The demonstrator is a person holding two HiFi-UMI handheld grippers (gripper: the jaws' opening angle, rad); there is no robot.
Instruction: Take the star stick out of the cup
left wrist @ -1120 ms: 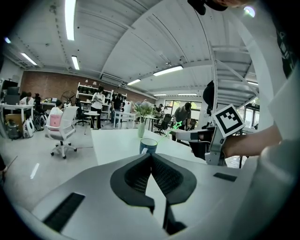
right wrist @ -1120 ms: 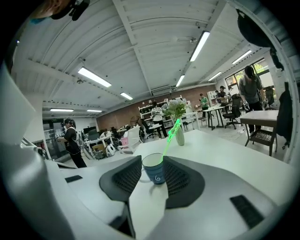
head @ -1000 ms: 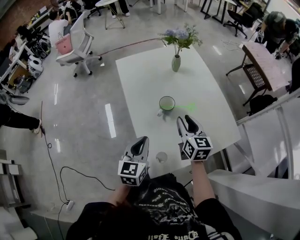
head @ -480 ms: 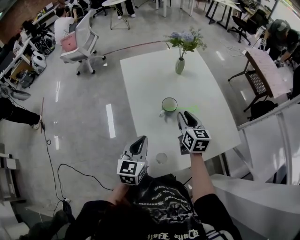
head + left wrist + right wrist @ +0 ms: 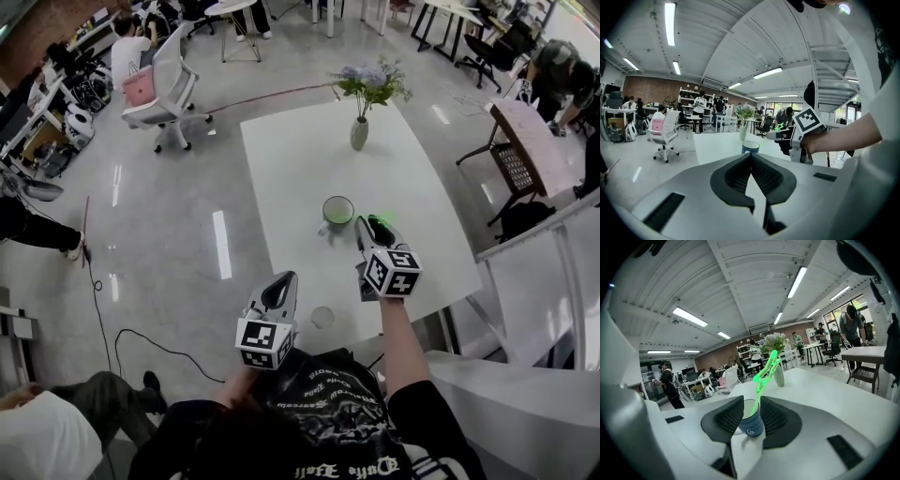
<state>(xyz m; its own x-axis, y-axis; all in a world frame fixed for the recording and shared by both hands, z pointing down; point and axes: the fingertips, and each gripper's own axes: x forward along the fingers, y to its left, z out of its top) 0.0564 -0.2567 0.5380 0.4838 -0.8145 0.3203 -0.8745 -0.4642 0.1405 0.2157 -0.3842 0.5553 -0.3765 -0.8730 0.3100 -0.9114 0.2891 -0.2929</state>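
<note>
A dark cup (image 5: 337, 210) with a pale inside stands mid-table on the white table (image 5: 300, 159). A bright green star stick (image 5: 765, 370) rises from it and leans right. In the head view its green top (image 5: 381, 223) shows at the tips of my right gripper (image 5: 372, 229). In the right gripper view the stick's lower part runs up through the gap of my right gripper (image 5: 757, 414), with the cup (image 5: 751, 422) just behind. The jaws are closing, and the pads stand clear of the stick. My left gripper (image 5: 280, 289) hovers off the table's near-left edge, tips together, empty.
A vase of flowers (image 5: 359, 129) stands at the table's far end. A small clear glass (image 5: 322, 316) sits by the near edge between my grippers. An office chair (image 5: 159, 94) and a floor cable (image 5: 112, 347) lie left. A seated person (image 5: 56, 431) is at lower left.
My right gripper has moved forward to the green stick beside the cup, and its jaws have narrowed. The left gripper has stayed put. A person has come into view at lower left.
</note>
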